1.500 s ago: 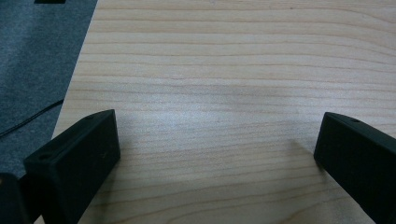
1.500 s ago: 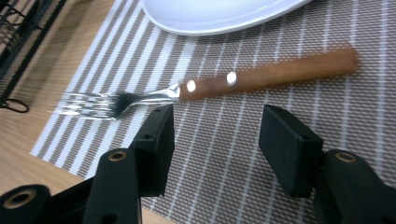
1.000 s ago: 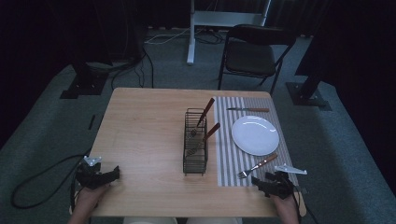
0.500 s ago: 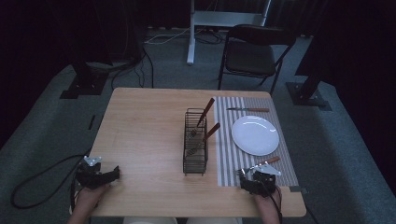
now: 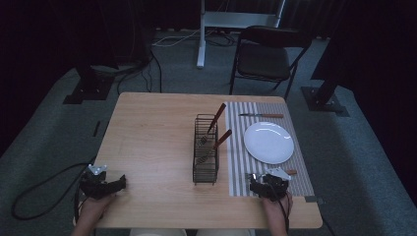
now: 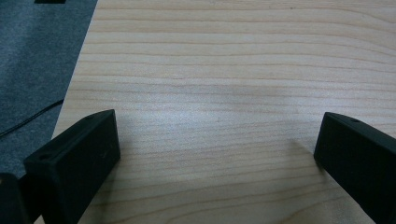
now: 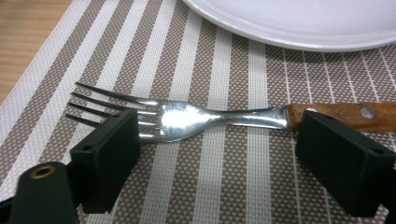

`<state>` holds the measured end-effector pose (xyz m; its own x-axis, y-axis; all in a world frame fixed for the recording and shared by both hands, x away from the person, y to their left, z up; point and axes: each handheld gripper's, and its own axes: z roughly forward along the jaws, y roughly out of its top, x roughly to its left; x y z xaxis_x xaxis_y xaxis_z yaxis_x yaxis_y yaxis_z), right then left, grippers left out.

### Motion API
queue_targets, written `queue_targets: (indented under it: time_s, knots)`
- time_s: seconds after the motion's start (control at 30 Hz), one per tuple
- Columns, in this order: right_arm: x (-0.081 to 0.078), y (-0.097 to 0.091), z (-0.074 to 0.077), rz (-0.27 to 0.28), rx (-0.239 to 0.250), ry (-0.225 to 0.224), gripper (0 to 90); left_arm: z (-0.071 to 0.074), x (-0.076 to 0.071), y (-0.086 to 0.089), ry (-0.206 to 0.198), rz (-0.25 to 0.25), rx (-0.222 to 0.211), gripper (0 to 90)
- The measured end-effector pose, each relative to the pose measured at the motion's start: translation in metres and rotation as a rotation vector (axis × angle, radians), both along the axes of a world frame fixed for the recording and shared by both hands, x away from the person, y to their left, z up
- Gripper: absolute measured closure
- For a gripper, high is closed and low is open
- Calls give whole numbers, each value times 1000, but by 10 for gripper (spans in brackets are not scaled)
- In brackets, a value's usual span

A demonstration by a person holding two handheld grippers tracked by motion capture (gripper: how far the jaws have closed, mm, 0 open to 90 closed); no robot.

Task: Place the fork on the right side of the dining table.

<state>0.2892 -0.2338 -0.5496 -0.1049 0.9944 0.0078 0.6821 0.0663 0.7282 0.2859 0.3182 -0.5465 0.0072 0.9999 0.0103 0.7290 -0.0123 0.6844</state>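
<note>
— Now, where lies the fork [image 7: 187, 116]?
— Flat on striped placemat [image 7: 219, 177], just below white plate [image 7: 299, 23]; long axis crosswise, spanning gap of right tool [image 7: 219, 163], jaws wide, empty.
— Left tool [image 6: 219, 154]?
— Wide too, over bare table [image 6: 224, 70], well apart.

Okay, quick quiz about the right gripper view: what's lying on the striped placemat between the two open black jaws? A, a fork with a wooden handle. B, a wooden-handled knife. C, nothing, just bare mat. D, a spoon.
A: the right gripper stands open over a fork with metal tines and a wooden handle, lying flat on the striped placemat just below the white plate.
</note>
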Motion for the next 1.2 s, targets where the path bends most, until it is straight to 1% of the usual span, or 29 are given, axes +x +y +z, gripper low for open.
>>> queue_targets:
  time_s: [0.2,0.23,0.3,0.37,0.47,0.63,0.7,0.77,0.9,0.97,1.03,1.1,1.17,1.2]
  knots:
    - [3,0,0,-22,0,2,128,0,0,0,0,0,0,6]
    - [2,0,0,-27,2,-4,128,0,0,0,0,0,0,6]
    - [-1,-3,2,-25,27,-9,127,0,0,0,0,0,0,6]
    - [-5,-9,6,-28,35,-31,127,0,0,0,0,0,0,6]
    - [-10,-21,9,-48,25,-41,126,0,0,0,0,0,0,6]
    - [-20,-41,8,-82,46,-29,125,0,0,0,0,0,0,6]
    - [-24,-48,7,-83,43,-23,125,0,0,0,0,0,0,6]
    - [-30,-54,5,-94,25,-21,125,0,0,0,0,0,1,6]
    - [-37,-67,3,-117,20,-22,125,0,0,0,0,0,0,6]
    - [-40,-72,2,-128,26,-22,125,0,0,0,0,0,0,6]
    - [-44,-78,-1,-145,12,-9,125,0,0,0,0,0,0,6]
    - [-47,-83,-3,-146,15,-24,124,0,0,0,0,0,0,6]
    - [-49,-85,-3,-136,28,-28,124,0,0,0,-1,0,0,6]
    - [-50,-86,-4,-132,23,-34,124,0,0,0,0,0,0,6]
